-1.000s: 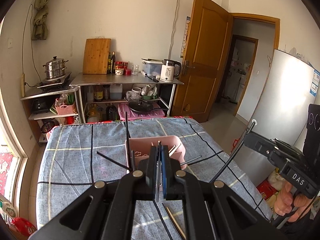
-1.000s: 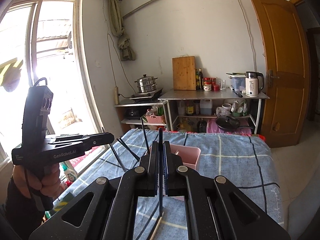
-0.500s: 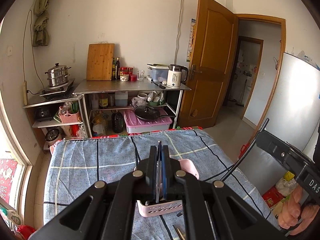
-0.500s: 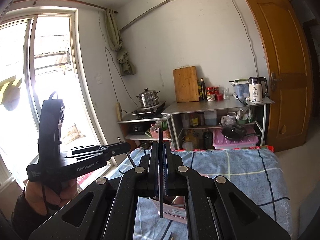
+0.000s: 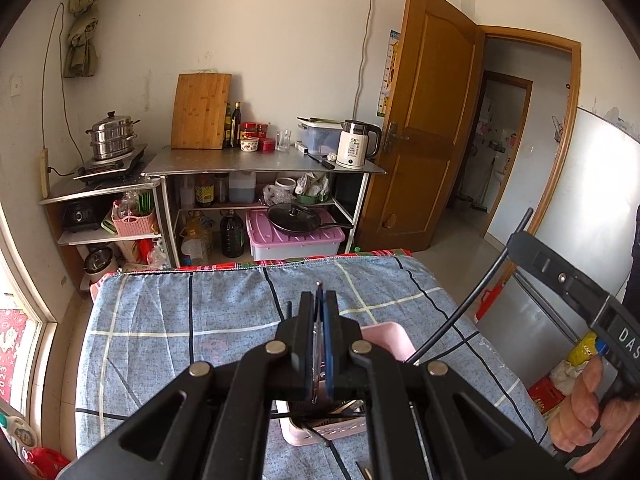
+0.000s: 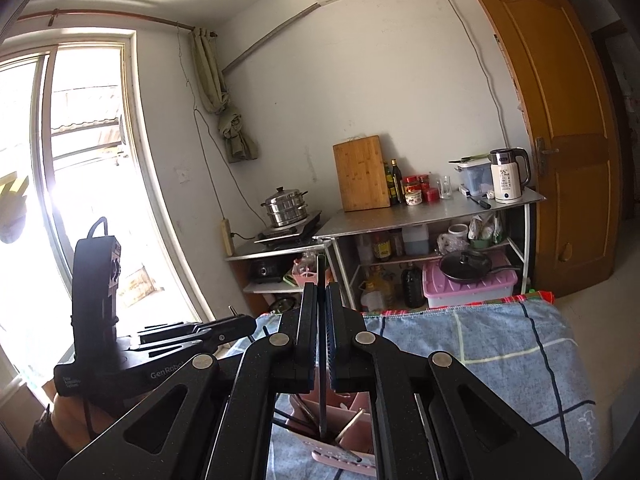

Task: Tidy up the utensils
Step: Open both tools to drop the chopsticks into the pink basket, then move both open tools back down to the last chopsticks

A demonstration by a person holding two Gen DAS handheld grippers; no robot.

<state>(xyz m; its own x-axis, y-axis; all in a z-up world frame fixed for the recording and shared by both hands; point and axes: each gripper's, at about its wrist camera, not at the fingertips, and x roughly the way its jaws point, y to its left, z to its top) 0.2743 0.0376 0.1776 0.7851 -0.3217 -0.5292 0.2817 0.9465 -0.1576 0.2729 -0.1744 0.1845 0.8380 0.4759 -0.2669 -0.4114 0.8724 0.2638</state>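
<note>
We've got most utensils in the pink caddy (image 6: 352, 420), each gripper (image 5: 319, 300) (image 6: 322, 292) clamped on a chopstick (image 6: 321, 344), strays left on the tabletop (image 5: 180, 320).

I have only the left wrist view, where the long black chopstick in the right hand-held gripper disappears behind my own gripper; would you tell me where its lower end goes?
Observer: In the right wrist view, the right hand-held gripper is shut on the long black chopstick, which stands nearly upright. Its lower end reaches down into the pink perforated plastic basket.
Operator: Thank you. Is anything close to that end inside the basket?
Observer: Yes, a tan wooden stick leans in the basket just right of the chopstick's end.
</note>
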